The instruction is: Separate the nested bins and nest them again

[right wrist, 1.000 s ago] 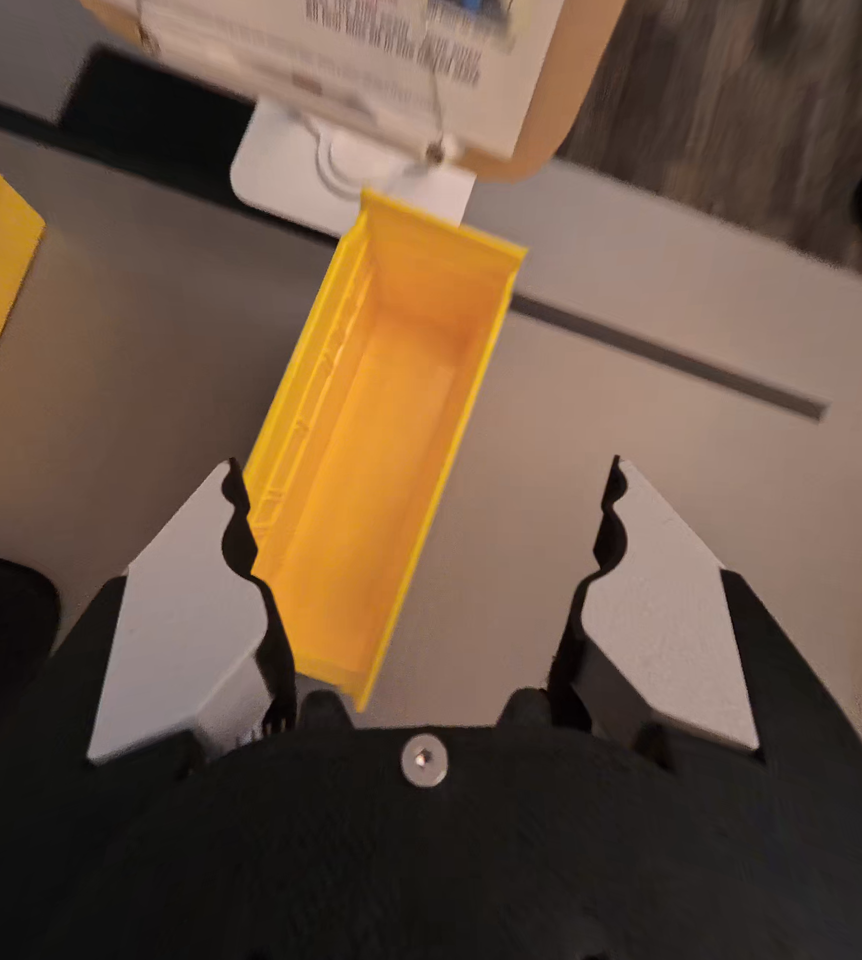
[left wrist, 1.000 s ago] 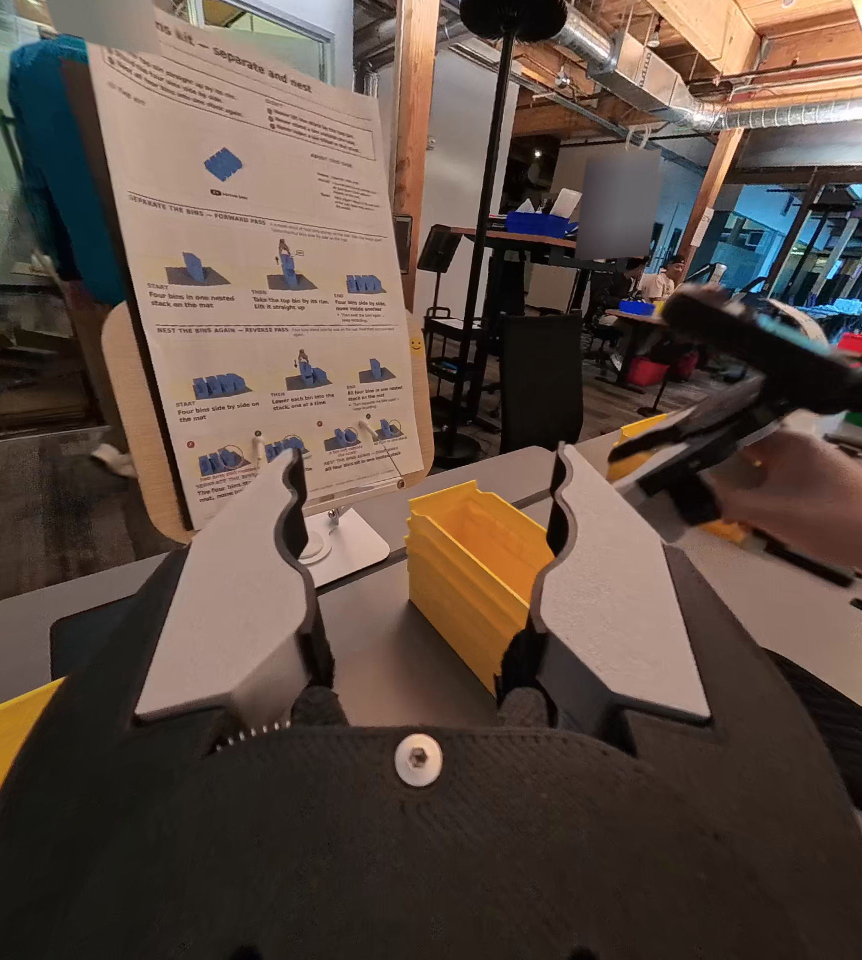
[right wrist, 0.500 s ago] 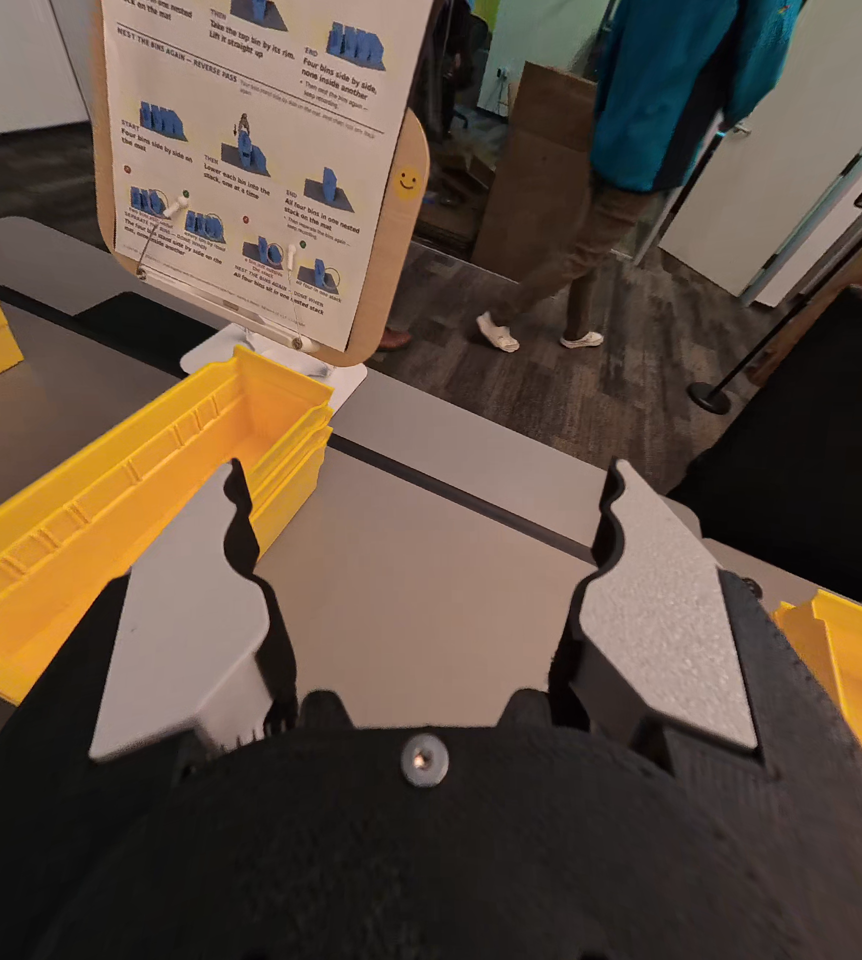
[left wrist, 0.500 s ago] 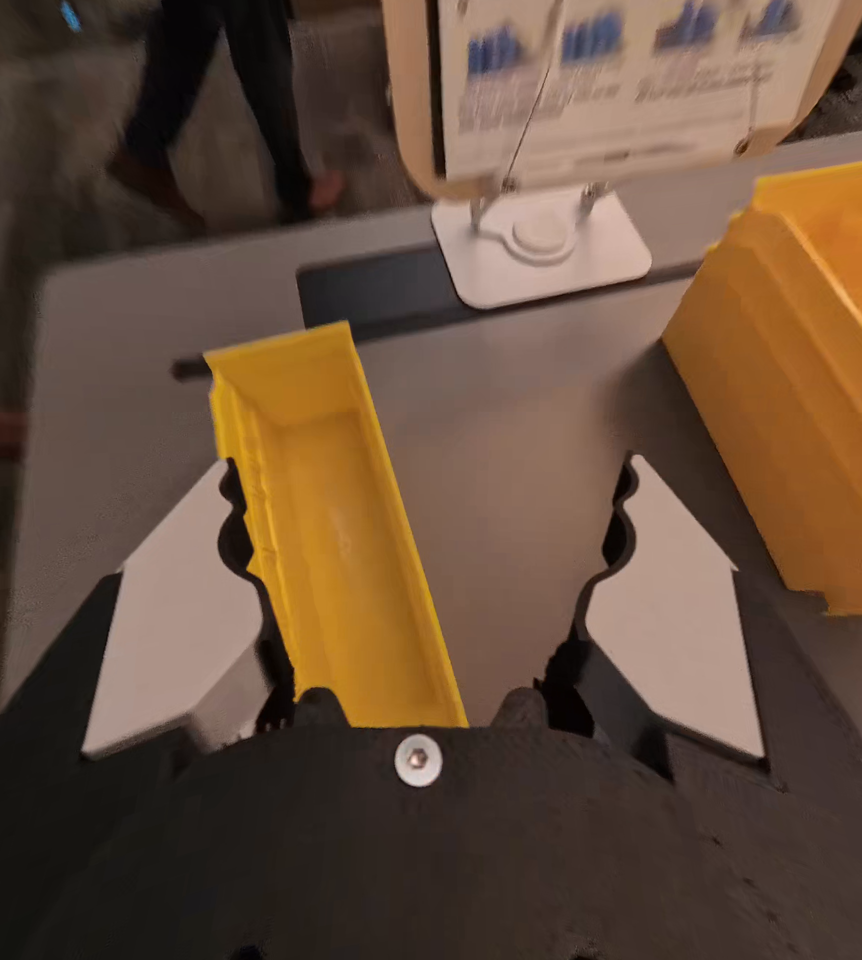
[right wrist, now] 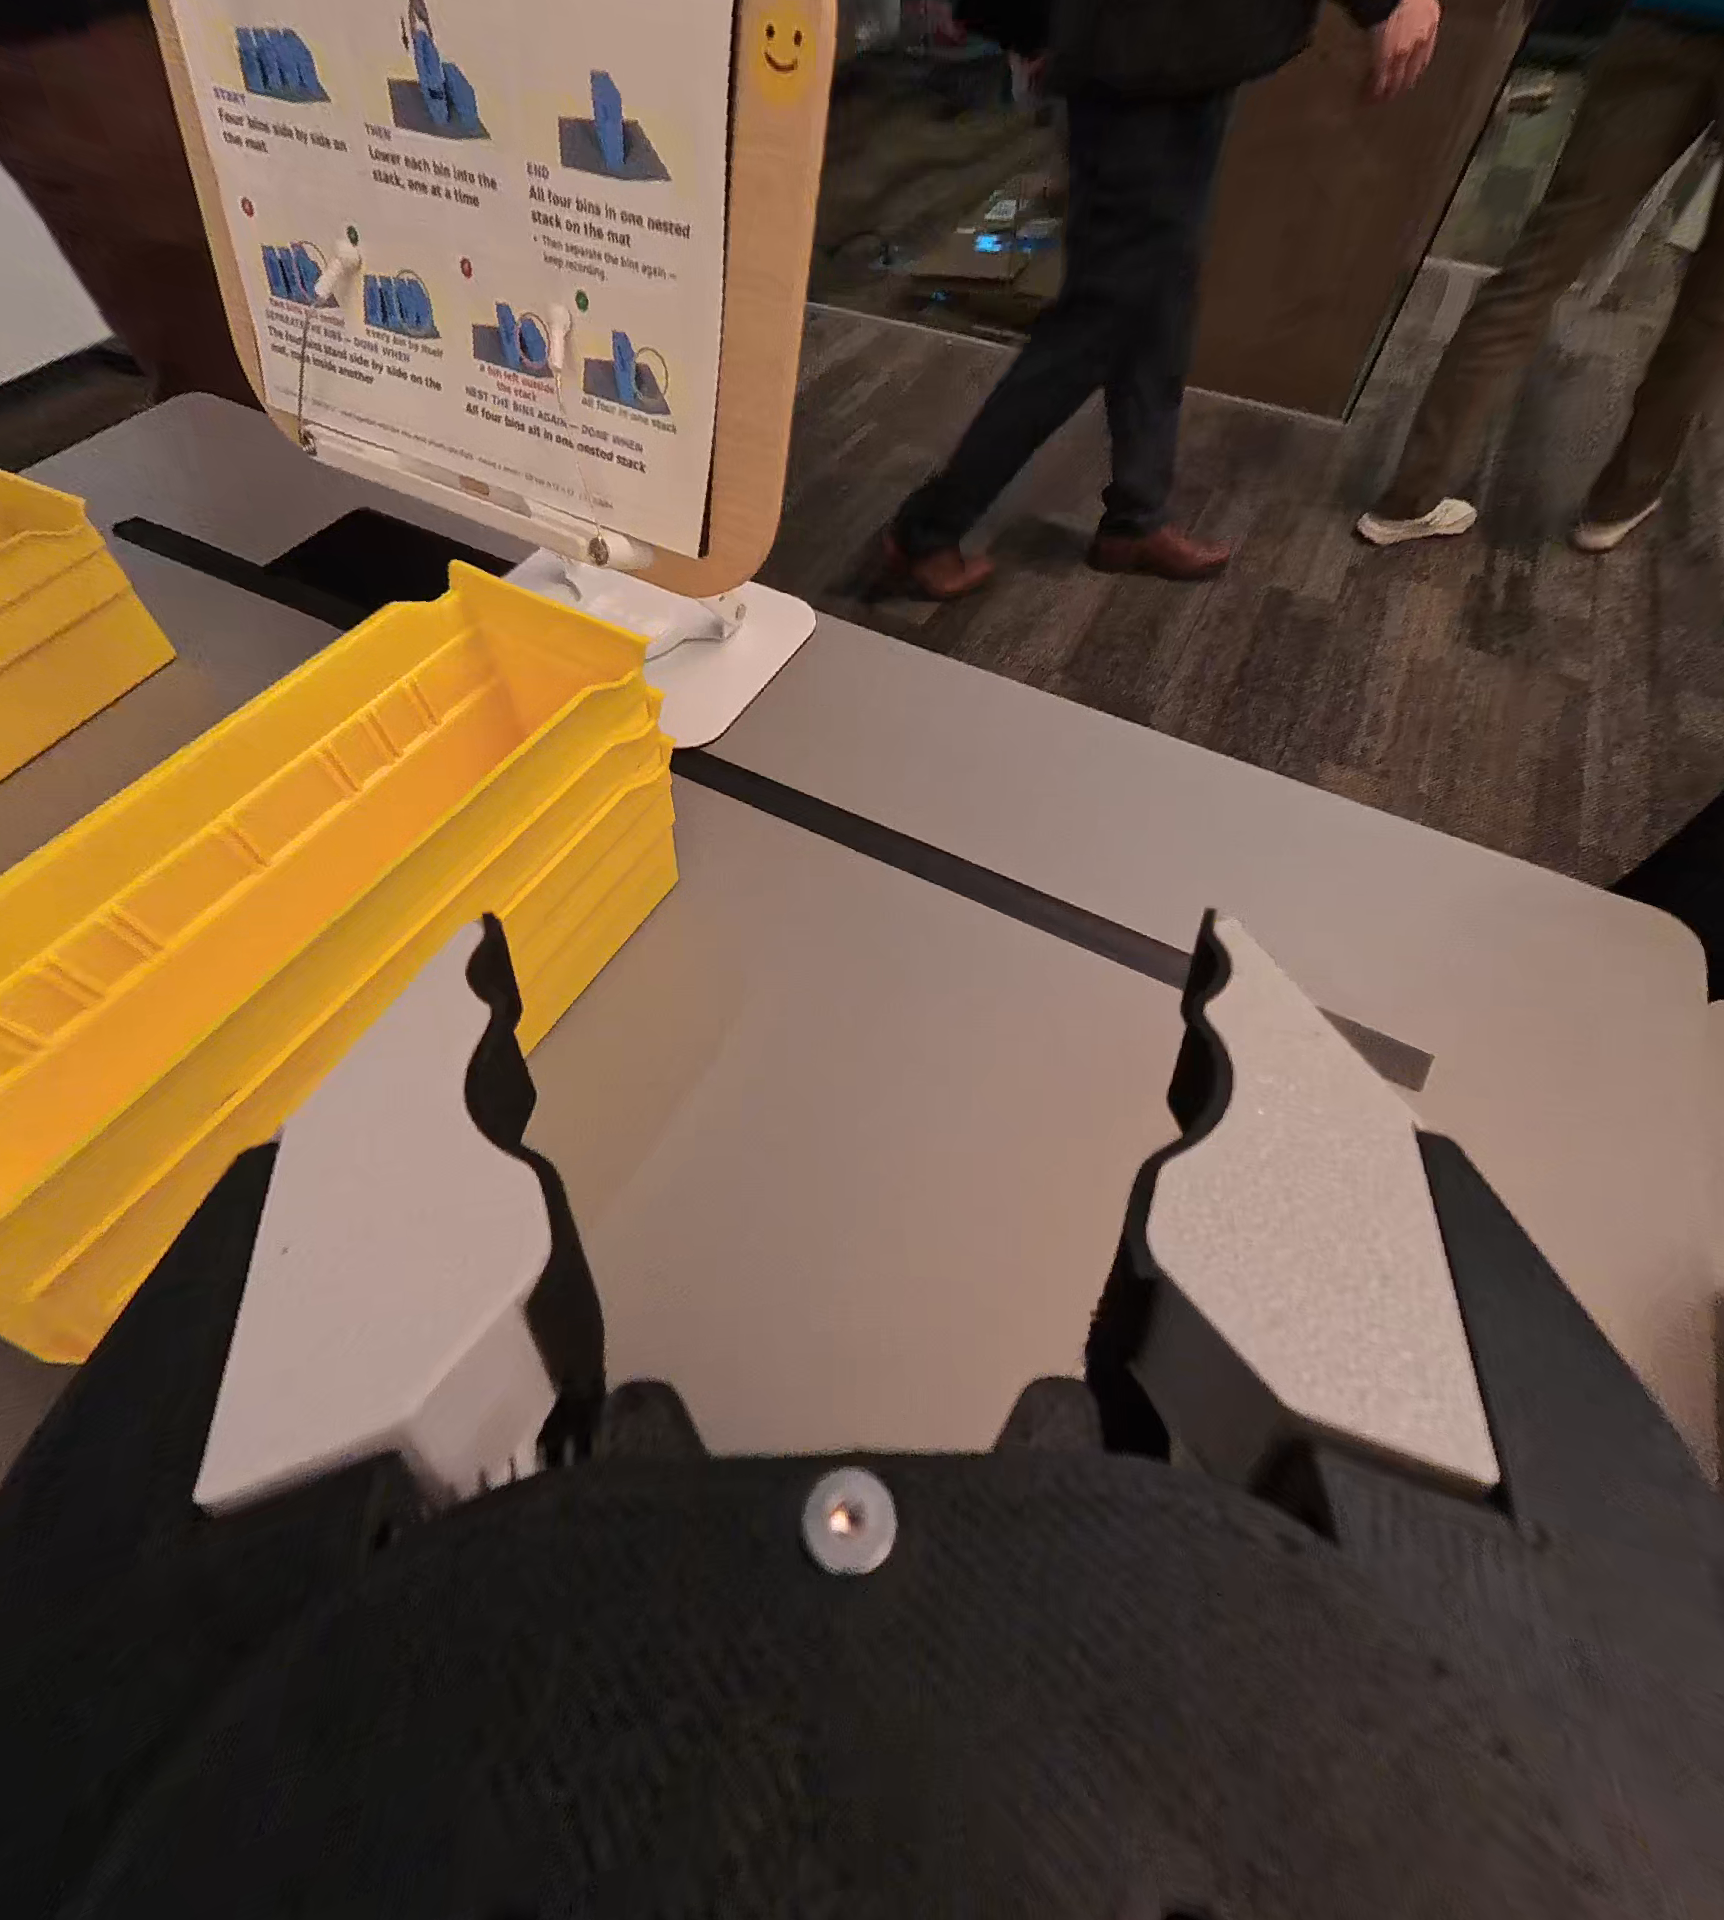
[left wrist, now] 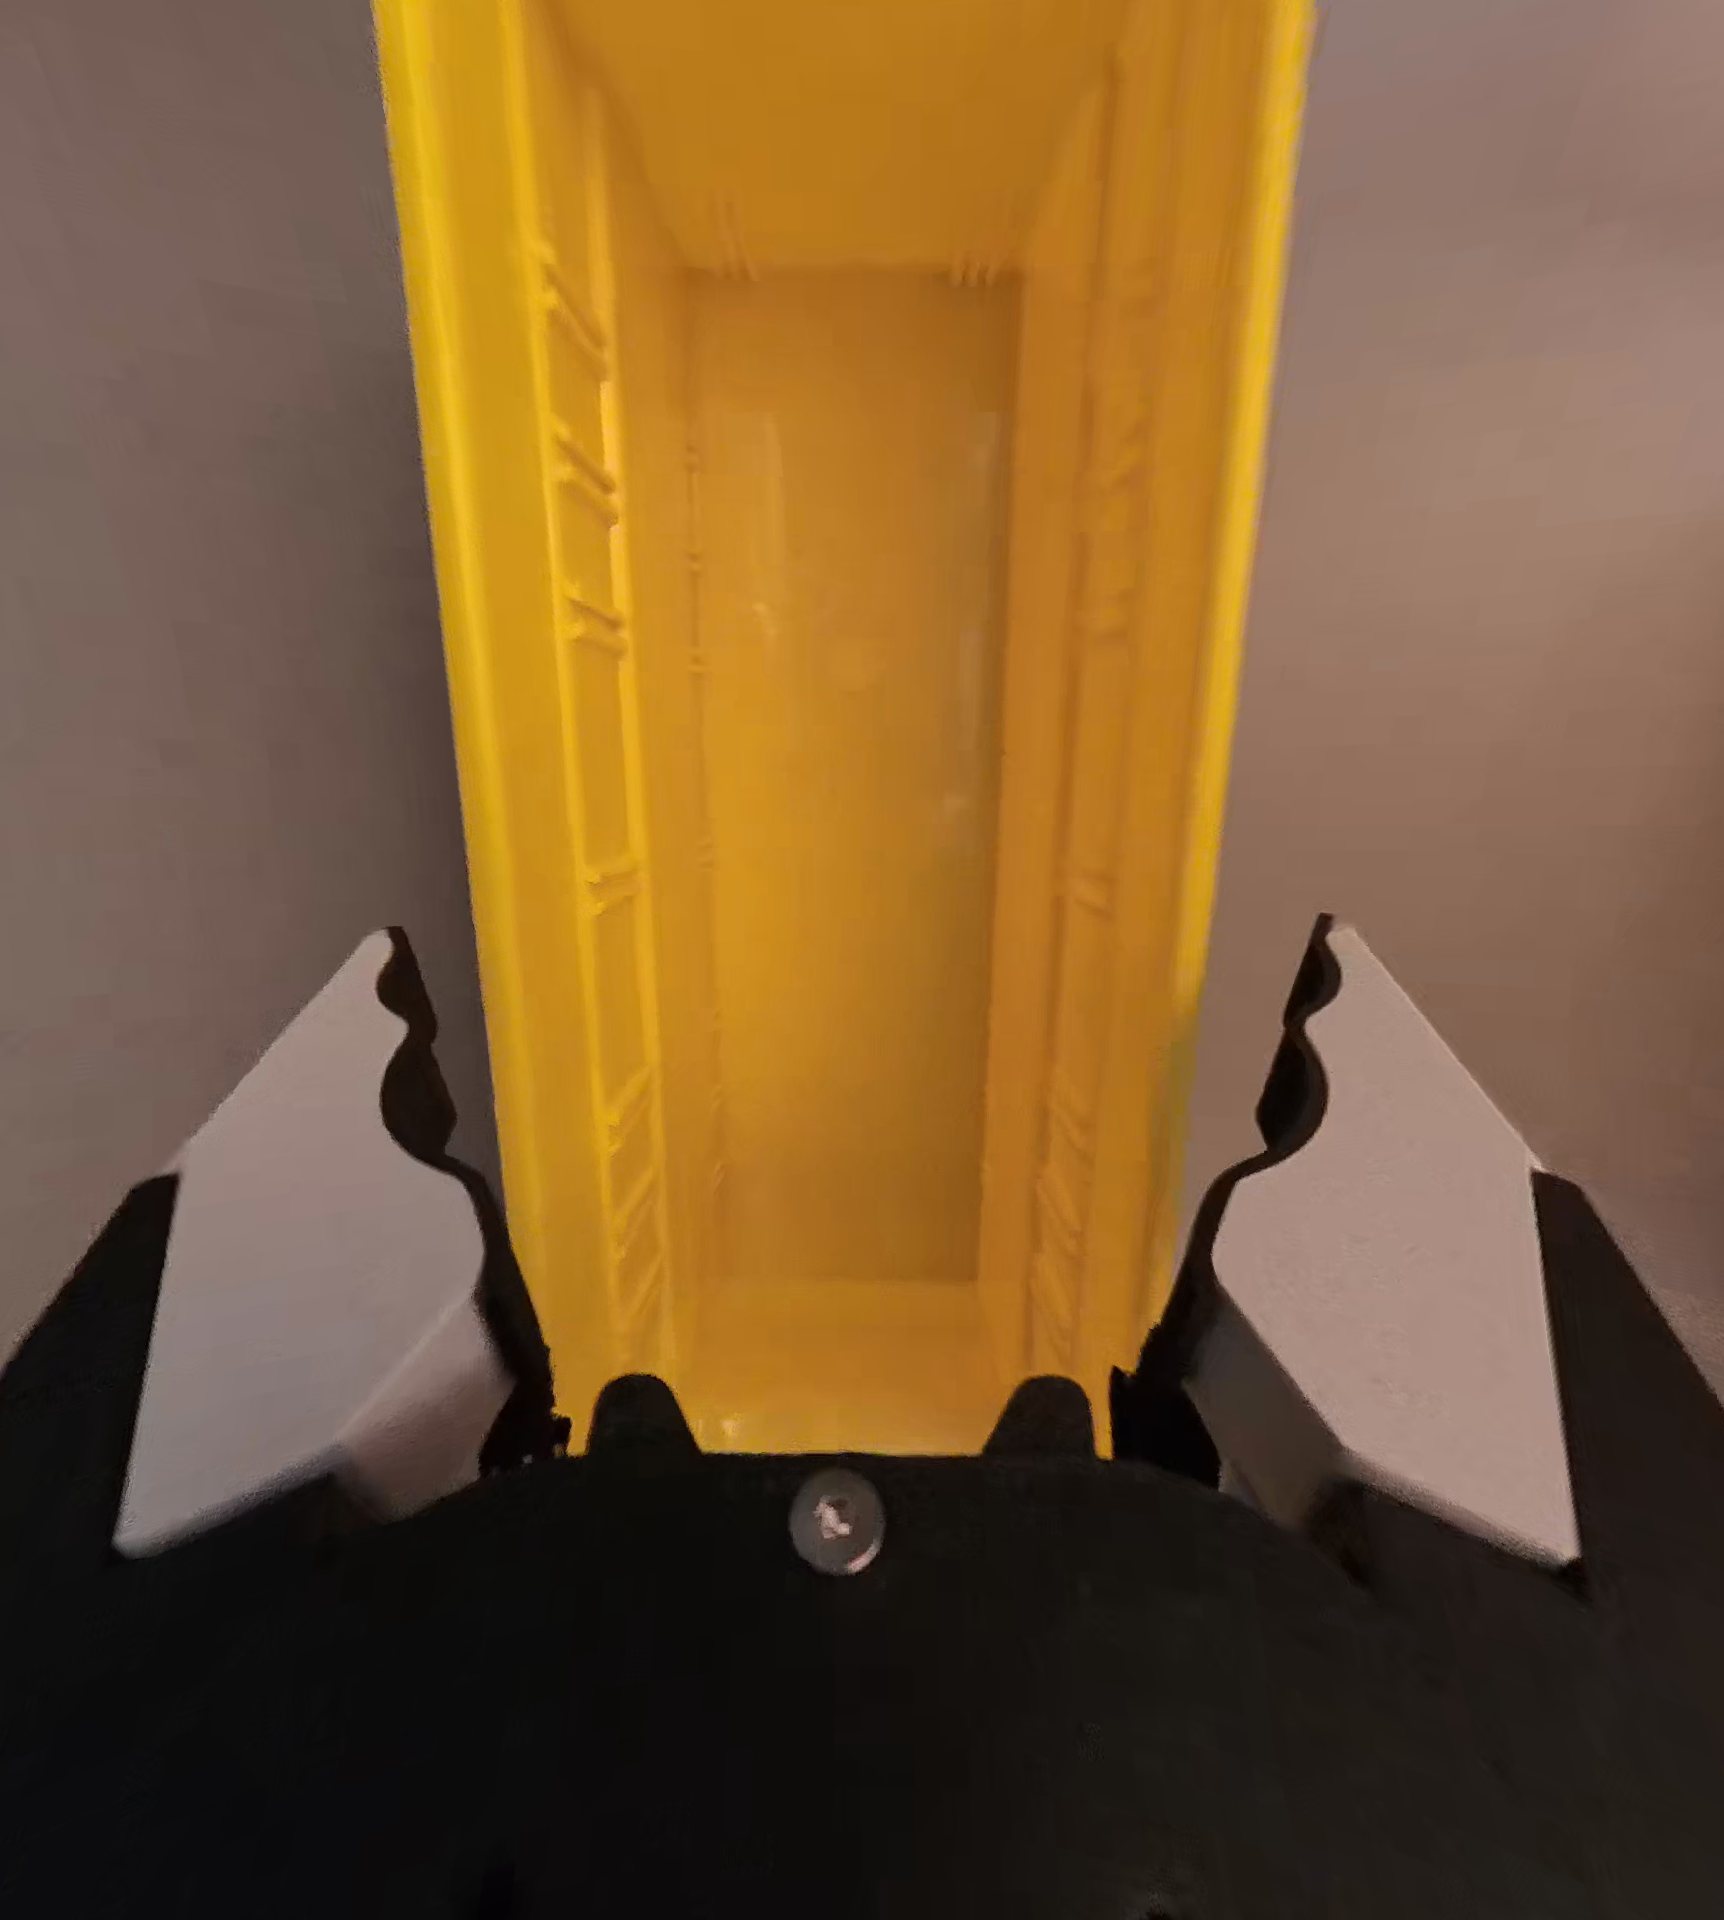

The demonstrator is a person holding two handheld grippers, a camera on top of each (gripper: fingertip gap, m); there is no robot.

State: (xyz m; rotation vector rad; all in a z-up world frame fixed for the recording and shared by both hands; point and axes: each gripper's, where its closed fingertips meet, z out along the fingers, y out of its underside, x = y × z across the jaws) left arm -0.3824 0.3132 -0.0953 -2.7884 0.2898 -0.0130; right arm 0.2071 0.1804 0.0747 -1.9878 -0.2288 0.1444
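The yellow bin (left wrist: 842, 727) lies on the grey table (left wrist: 131, 520), lengthwise between the spread fingers of the left gripper (left wrist: 858, 1039). The jaws stand wide apart, with a gap showing between each fingertip and the bin's long walls, so nothing is gripped. The bin is empty, a long narrow trough with ribbed inner walls and a flared rim. It looks like thin, stiff plastic, light and probably a little slick, so I'd take it across the two long walls just under the rim, near the middle, to keep it from tipping.

Over on the right, the nested stack (right wrist: 297, 894) sits on the same table, several rims stepped one above the other and the top bin empty. Another yellow bin (right wrist: 6, 623) rests farther left, well apart. The right gripper (right wrist: 847, 997) hovers just beside the stack, jaws open over bare tabletop. An instruction board (right wrist: 484, 260) stands behind.
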